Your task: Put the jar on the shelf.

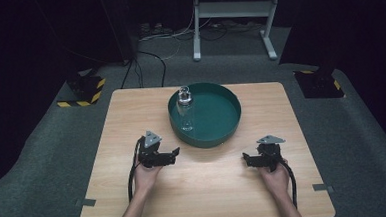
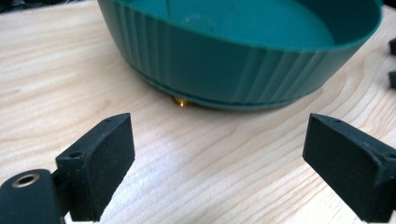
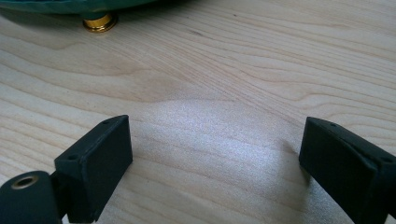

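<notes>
A round dark green tray (image 1: pixel 217 134) stands at the far middle of the wooden table (image 1: pixel 205 198). Inside it, at its left, a clear glass bottle (image 1: pixel 184 109) stands upright. My left gripper (image 1: pixel 175 153) rests low over the table just left of the tray's near wall, open and empty. In the left gripper view my left gripper (image 2: pixel 217 158) faces the tray's ribbed wall (image 2: pixel 224 65). My right gripper (image 1: pixel 245 158) sits near the tray's right front, open and empty. In the right gripper view my right gripper (image 3: pixel 215 158) hovers over bare wood.
A small brass foot (image 2: pixel 180 101) shows under the tray, the same brass foot (image 3: pixel 99 22) at the top left of the right gripper view. Beyond the table lie grey carpet, cables (image 1: pixel 148 61) and a white frame stand (image 1: pixel 233 16).
</notes>
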